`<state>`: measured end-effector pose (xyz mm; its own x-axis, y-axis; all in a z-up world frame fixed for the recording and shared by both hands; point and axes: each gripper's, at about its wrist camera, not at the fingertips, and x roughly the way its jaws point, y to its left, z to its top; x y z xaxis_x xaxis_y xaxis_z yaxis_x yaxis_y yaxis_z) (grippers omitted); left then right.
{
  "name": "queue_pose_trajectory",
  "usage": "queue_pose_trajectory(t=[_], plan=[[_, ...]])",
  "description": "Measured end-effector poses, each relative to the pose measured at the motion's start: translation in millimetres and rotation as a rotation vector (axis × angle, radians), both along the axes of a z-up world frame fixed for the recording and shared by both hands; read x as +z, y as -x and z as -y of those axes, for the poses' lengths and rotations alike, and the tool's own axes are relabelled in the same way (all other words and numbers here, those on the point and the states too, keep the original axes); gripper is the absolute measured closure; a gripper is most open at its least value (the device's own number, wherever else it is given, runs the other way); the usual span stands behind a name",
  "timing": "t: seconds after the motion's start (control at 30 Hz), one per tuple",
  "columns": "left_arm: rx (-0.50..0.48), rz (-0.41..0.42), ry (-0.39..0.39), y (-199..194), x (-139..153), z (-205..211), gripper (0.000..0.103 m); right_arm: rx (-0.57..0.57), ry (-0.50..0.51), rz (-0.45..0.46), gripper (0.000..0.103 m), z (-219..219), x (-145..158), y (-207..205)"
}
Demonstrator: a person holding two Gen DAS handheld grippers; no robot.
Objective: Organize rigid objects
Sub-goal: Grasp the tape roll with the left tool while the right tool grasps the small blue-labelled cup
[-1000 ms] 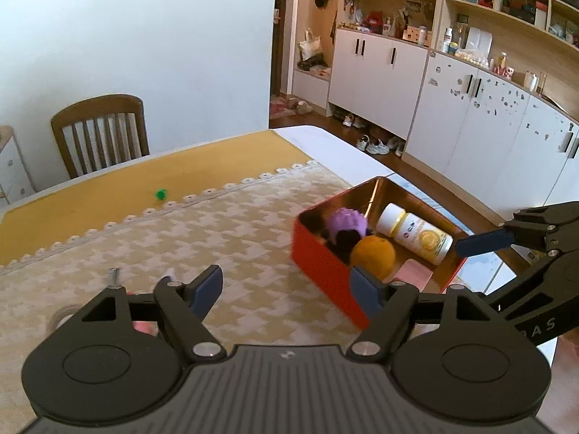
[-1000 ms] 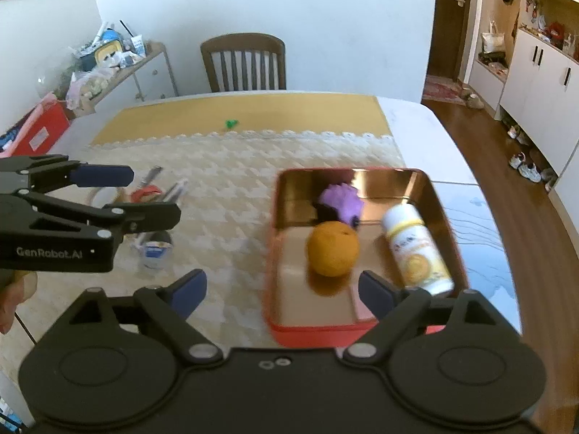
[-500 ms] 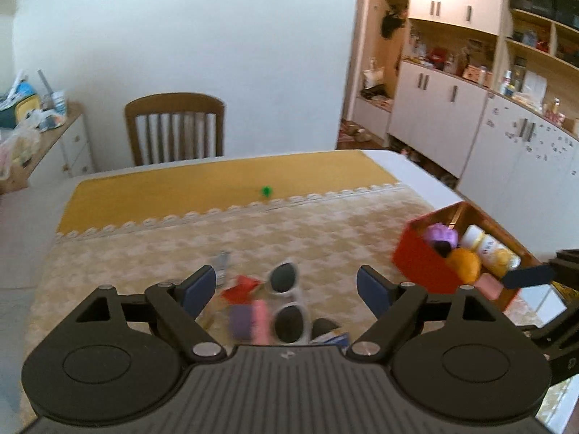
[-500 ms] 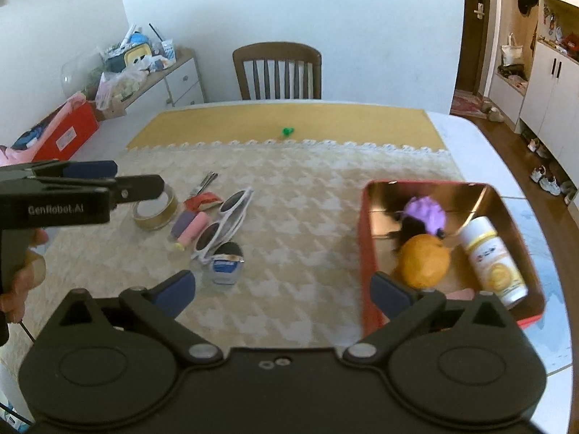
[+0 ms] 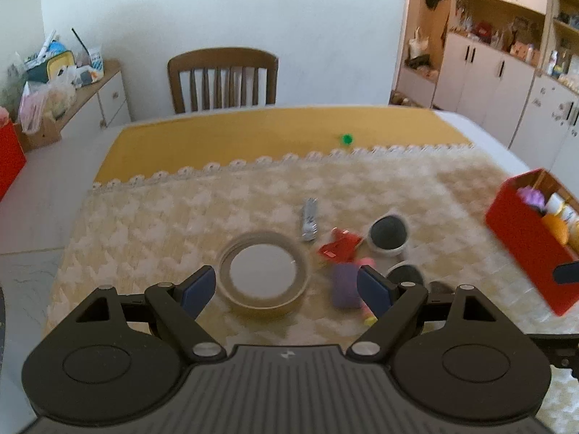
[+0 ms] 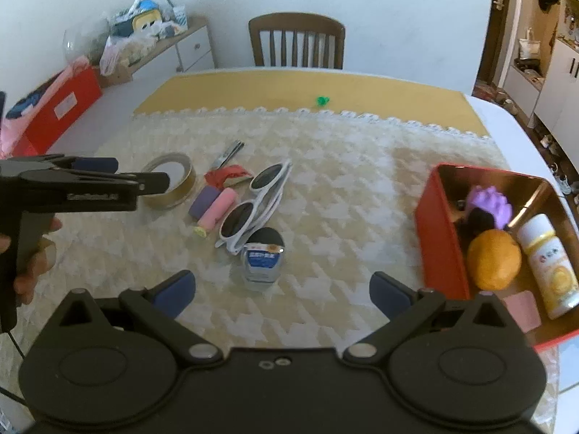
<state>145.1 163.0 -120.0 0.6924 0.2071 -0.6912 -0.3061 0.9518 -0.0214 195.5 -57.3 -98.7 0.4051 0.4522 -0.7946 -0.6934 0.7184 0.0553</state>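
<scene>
Cardboard-brown, the tape roll (image 5: 263,277) lay flat on the patterned tablecloth (image 6: 343,166), its hole facing up, at the left end of a loose cluster of small things and well apart from the red tin (image 6: 439,238) at the table's right edge. Being a ring, it had no real long axis. The left gripper (image 5: 287,291) hung just above it, claws spread with nothing between them; they had just been opening wider. The roll sat between the two pads in that view, untouched as far as could be told.

It looked stiff and light, unlikely to crush. The sensible hold would be across the rim, one pad inside the hole and one outside, or across the whole ring if the claws spanned it. The smooth outer face might slip.

Beside the roll lay a purple-and-pink tube (image 6: 213,209), slanting from lower left to upper right in the right wrist view, then white sunglasses (image 6: 253,204) on much the same slant. Those lenses looked the most fragile.

The right gripper (image 6: 282,289) also stood wide apart and empty, having just opened further, above a small capped jar (image 6: 263,258) on the cloth. The tin already held an orange (image 6: 494,258), a white bottle (image 6: 550,264) and a purple ball (image 6: 488,206).
</scene>
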Motion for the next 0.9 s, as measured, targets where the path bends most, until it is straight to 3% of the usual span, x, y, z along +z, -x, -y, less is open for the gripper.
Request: queue_pose_trajectory(t=[0.33, 0.73, 0.8, 0.9], plan=[[0.019, -0.060, 0.029, -22.1, -33.5, -23.0, 0.018, 0.040, 0.070, -0.021, 0.008, -34.4, -28.9, -15.5], [0.005, -0.060, -0.013, -41.0, -45.9, -24.5, 0.018, 0.063, 0.101, -0.035, 0.036, -48.0, -43.0, -31.8], [0.002, -0.065, -0.014, -41.9, -47.4, -24.5, 0.018, 0.066, 0.102, -0.039, 0.046, -48.9, -44.0, -32.8], [0.013, -0.066, -0.010, -42.1, -48.0, -25.0, 0.020, 0.072, 0.107, -0.028, 0.049, -49.9, -44.5, -32.7]])
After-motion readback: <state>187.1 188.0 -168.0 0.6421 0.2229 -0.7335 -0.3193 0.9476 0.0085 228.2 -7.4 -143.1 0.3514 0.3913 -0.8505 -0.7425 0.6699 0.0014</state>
